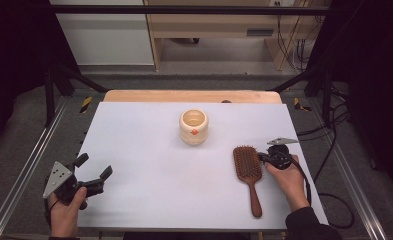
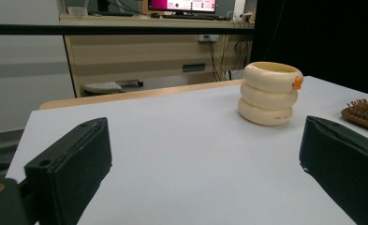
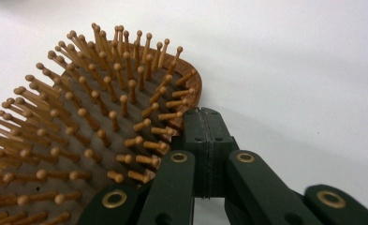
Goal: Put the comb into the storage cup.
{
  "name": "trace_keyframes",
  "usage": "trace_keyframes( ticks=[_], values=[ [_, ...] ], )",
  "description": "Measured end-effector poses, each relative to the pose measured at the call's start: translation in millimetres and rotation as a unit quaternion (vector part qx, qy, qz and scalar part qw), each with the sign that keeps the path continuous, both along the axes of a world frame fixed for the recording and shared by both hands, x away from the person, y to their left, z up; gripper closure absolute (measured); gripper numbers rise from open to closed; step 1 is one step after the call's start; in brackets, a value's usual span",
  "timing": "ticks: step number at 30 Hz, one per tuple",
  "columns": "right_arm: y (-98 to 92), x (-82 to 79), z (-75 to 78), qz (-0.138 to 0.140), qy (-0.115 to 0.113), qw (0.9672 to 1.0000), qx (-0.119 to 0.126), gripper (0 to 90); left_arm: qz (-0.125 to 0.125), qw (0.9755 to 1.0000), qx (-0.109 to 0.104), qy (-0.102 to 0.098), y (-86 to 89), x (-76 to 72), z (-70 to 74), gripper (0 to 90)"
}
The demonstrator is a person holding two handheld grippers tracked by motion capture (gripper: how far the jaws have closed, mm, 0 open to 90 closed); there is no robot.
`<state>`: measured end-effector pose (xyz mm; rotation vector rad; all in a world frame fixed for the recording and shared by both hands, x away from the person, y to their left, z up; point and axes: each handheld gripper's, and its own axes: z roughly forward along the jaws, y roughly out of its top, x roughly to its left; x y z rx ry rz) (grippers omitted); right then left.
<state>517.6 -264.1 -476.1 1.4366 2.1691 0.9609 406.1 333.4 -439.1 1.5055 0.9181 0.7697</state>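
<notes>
A wooden paddle hairbrush [image 1: 247,167] lies bristles up at the front right of the white table [image 1: 149,150], handle toward the person. My right gripper [image 1: 260,157] is shut, pads pressed together with nothing between them. In the right gripper view its tip [image 3: 209,117] rests against the rim of the hairbrush's head [image 3: 78,117]. A cream ringed cup [image 1: 193,126] with a small orange mark stands upright at the table's middle back. My left gripper [image 1: 95,166] is open near the front left corner, empty, pointing toward the cup [image 2: 269,93]; the brush [image 2: 366,112] shows at the right edge there.
A wooden board edge [image 1: 191,95] runs behind the white top. Metal frame rails [image 1: 29,165] flank the table. Cables [image 1: 329,145] trail on the floor at right. Cabinets [image 1: 214,30] stand beyond.
</notes>
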Motion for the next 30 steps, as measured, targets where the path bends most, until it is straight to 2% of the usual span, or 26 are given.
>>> trace_keyframes(
  ticks=[5,19,30],
  values=[
    [4.2,5.6,5.5,0.006,0.001,1.0000,-0.001,90.0,0.001,1.0000,-0.001,0.001,1.0,0.1,-0.4,2.5],
    [19.2,15.9,5.6,0.036,0.011,0.9993,-0.007,90.0,-0.002,1.0000,-0.001,-0.001,-0.4,-0.2,0.2,2.5],
    [20.0,16.9,4.5,0.039,0.009,0.9992,-0.004,90.0,-0.002,1.0000,-0.001,-0.001,-0.7,-0.2,0.3,2.5]
  ],
)
